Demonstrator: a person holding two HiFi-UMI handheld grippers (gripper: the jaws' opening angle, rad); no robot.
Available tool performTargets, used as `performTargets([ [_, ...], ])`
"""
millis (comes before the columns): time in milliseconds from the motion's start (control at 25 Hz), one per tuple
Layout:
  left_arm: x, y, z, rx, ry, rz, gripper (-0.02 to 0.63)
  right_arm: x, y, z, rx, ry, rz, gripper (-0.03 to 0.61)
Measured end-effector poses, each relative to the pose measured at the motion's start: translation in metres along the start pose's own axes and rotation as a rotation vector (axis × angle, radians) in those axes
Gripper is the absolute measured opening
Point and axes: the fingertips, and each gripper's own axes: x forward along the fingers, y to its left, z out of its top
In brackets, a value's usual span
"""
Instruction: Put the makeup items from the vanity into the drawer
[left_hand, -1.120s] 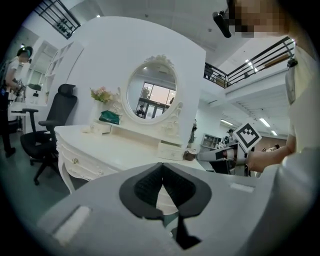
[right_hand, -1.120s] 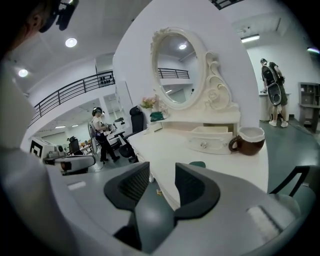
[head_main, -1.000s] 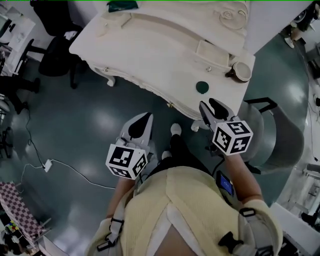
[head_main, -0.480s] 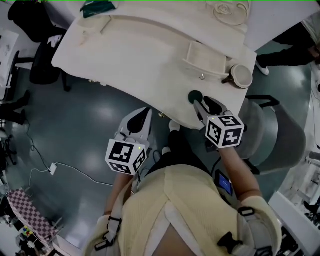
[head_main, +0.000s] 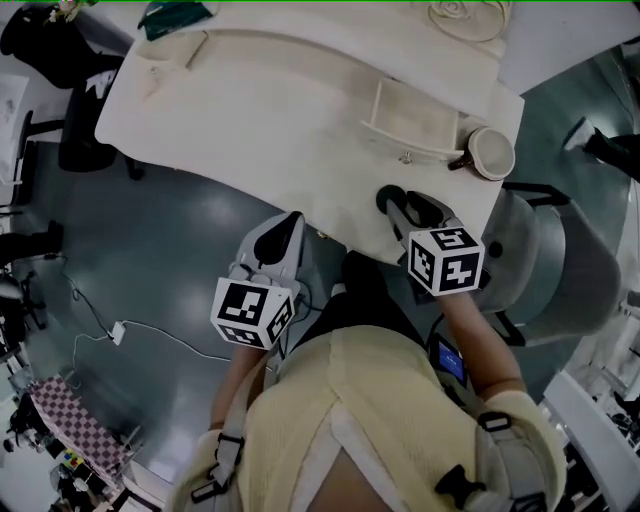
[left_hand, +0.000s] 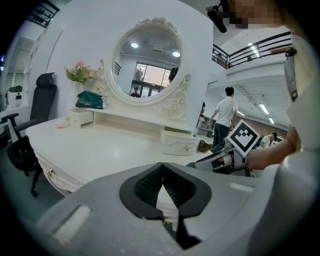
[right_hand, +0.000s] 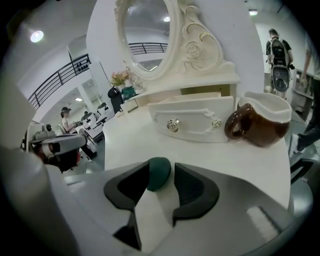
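Within my spread right gripper (right_hand: 161, 170) lies a green compact (right_hand: 157, 176), half covered overhead; my left gripper (left_hand: 162, 174) is closed.

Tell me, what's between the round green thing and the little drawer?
Nothing. The right gripper view shows only bare vanity top between green thing and drawer.

Brown mug (right_hand: 265, 131), flowers (left_hand: 80, 73), office chair (left_hand: 42, 96)

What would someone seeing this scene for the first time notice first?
Probably the ornate oval mirror rising from the back of the white vanity. Next, the brown mug beside the small drawer at its right end, and the dark green round item at the tips of the right gripper, whose jaws stand apart.
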Motion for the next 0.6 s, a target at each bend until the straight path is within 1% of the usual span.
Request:
performTargets([
  [200,0.005,0.001,-0.001,0.003,0.01,-0.004,0.002,0.001,-0.001,-0.002,-0.01,0.013,-0.02,0.143],
  [360,0.005,0.002,0.0,0.004,0.009,-0.004,0.002,0.002,0.0,-0.003,0.0,0.019,-0.015,0.119],
  [440,0.005,0.002,0.001,0.004,0.005,-0.004,0.001,0.0,0.003,-0.003,-0.001,0.014,-0.012,0.095],
  [560,0.004,0.004,0.003,0.005,0.001,-0.004,0.002,-0.002,0.007,0.001,-0.005,-0.006,0.0,0.035],
  [600,0.004,0.004,0.003,0.005,0.001,-0.004,0.002,-0.003,0.009,0.002,-0.004,-0.012,0.009,0.03],
])
